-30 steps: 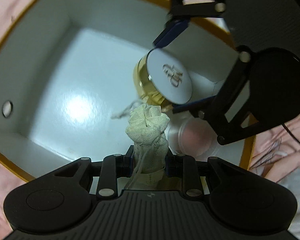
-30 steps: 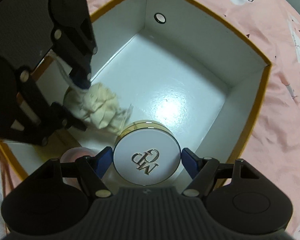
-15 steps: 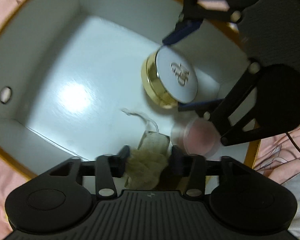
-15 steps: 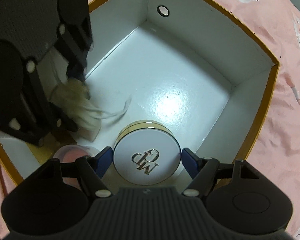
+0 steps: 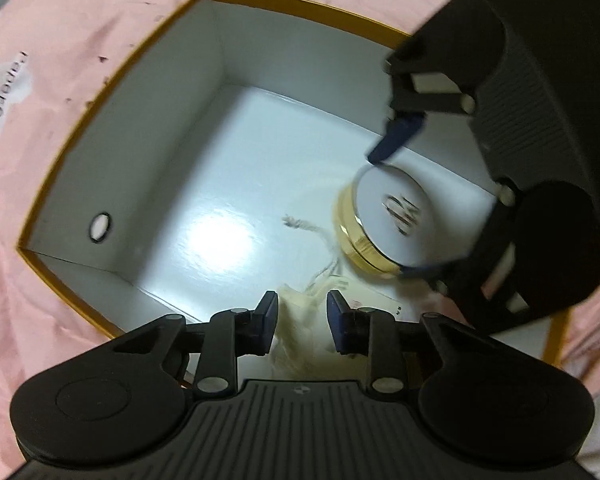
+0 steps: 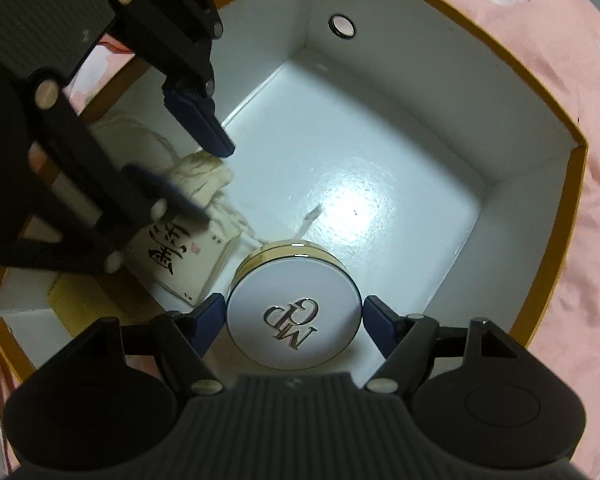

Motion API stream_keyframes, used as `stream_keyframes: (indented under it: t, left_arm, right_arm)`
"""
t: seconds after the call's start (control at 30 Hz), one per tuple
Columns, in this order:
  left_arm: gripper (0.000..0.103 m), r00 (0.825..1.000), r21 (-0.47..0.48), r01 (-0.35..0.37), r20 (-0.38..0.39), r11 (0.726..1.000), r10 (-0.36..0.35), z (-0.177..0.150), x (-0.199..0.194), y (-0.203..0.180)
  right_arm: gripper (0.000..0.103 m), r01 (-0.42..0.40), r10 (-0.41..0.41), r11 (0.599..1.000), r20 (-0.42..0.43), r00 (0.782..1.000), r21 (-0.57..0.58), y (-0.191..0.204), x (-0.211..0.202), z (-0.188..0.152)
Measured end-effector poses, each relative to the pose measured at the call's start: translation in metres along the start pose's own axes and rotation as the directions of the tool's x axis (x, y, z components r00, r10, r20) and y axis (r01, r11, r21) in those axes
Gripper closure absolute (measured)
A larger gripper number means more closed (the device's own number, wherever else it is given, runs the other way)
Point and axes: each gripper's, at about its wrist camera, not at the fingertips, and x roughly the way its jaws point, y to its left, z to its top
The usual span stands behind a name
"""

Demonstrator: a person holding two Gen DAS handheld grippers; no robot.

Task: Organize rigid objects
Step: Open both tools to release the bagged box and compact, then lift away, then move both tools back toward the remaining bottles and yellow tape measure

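A white box with a gold rim (image 5: 112, 92) lies open on pink cloth; it also shows in the right wrist view (image 6: 572, 184). My right gripper (image 6: 292, 316) is shut on a round gold jar with a white lid (image 6: 294, 316), held low over the box floor; the jar also shows in the left wrist view (image 5: 384, 228). A cream drawstring pouch (image 6: 192, 248) with black characters lies in the box's near left corner. My left gripper (image 5: 298, 320) is open just above the pouch (image 5: 300, 340), with the jaws apart and the pouch lying loose beneath them.
A round hole (image 6: 342, 26) marks the far box wall. A yellow block (image 6: 80, 300) lies in the box corner beside the pouch. Pink printed cloth (image 6: 580, 60) surrounds the box.
My left gripper has opened and let go of the pouch, which now lies in the box corner, and has pulled up and back. My right gripper still holds the jar.
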Motion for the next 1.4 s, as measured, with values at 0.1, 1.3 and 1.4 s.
stream_keyframes:
  t: [0.1, 1.3, 1.4]
  left_arm:
    - [0.070, 0.999, -0.015, 0.047, -0.015, 0.999, -0.047, 0.001, 0.003, 0.007]
    - [0.069, 0.962, -0.090, -0.031, 0.267, 0.995, 0.054, -0.082, -0.122, 0.015]
    - [0.068, 0.947, -0.118, -0.077, 0.301, 0.990, 0.110, -0.096, -0.134, 0.018]
  right_arm:
    - [0.029, -0.015, 0.016, 1.000, -0.008, 1.000, 0.016, -0.003, 0.001, -0.001]
    - [0.028, -0.033, 0.030, 0.999, 0.280, 0.960, 0.009, 0.026, -0.082, 0.003]
    - [0.028, -0.022, 0.022, 1.000, 0.325, 0.946, -0.002, 0.034, -0.093, 0.008]
